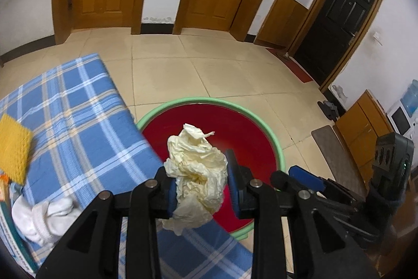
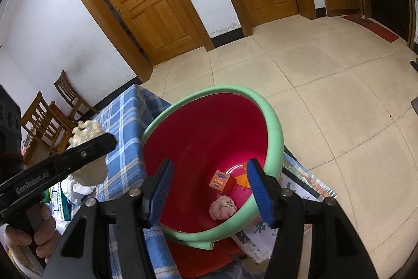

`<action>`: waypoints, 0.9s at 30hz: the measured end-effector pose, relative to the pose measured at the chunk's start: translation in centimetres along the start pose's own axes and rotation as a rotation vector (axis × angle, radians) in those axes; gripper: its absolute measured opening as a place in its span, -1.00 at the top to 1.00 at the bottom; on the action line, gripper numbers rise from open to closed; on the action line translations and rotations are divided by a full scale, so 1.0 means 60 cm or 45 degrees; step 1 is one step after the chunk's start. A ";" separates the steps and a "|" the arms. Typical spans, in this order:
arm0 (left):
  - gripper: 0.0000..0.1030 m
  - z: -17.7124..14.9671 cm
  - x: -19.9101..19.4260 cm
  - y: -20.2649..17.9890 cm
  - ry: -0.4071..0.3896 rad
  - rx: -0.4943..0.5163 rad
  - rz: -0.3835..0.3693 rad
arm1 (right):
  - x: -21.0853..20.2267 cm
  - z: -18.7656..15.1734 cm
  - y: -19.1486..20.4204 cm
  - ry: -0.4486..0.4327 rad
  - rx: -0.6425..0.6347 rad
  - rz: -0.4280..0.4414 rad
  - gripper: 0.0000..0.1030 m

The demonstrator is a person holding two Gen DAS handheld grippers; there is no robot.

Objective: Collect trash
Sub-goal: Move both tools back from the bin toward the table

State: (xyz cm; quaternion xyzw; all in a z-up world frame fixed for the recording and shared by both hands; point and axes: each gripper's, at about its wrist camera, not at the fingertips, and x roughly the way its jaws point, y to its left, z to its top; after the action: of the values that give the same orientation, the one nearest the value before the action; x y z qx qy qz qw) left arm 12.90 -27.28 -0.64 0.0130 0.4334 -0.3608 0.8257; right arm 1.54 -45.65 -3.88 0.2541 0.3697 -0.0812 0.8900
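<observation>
My left gripper [image 1: 201,179] is shut on a crumpled cream paper wad [image 1: 196,161], held over the near edge of a red bin with a green rim [image 1: 198,100]. In the right wrist view the same wad [image 2: 87,128] shows at the left in the left gripper [image 2: 102,145], beside the bin [image 2: 277,127]. My right gripper [image 2: 210,191] stands open above the bin's mouth, nothing between its blue pads [image 2: 162,190]. On the bin's bottom lie a small orange box [image 2: 220,181] and a pink crumpled ball [image 2: 222,207].
The bin sits by a table with a blue plaid cloth [image 1: 78,109]. A yellow sponge [image 1: 13,145] and a white cloth [image 1: 41,216] lie on it. Printed paper [image 2: 300,182] lies under the bin. Wooden chairs [image 2: 47,117] stand at the left; tiled floor beyond.
</observation>
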 end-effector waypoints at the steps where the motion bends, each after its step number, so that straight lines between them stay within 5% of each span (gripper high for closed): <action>1: 0.40 0.002 0.003 -0.004 0.001 0.009 0.002 | 0.000 0.000 -0.001 0.000 0.002 0.001 -0.18; 7: -0.07 0.010 -0.004 -0.005 -0.030 0.003 0.022 | -0.004 -0.001 -0.006 -0.007 0.014 0.005 -0.18; 27: -0.08 -0.018 -0.092 0.047 -0.108 -0.134 0.108 | -0.021 -0.002 0.028 -0.019 -0.030 0.046 -0.29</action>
State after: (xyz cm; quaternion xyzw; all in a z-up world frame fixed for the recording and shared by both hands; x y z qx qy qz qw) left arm 11.86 -21.59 1.85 -0.0274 0.4156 -0.3023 0.8574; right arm 1.11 -44.20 -2.39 0.2498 0.3595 -0.0627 0.8969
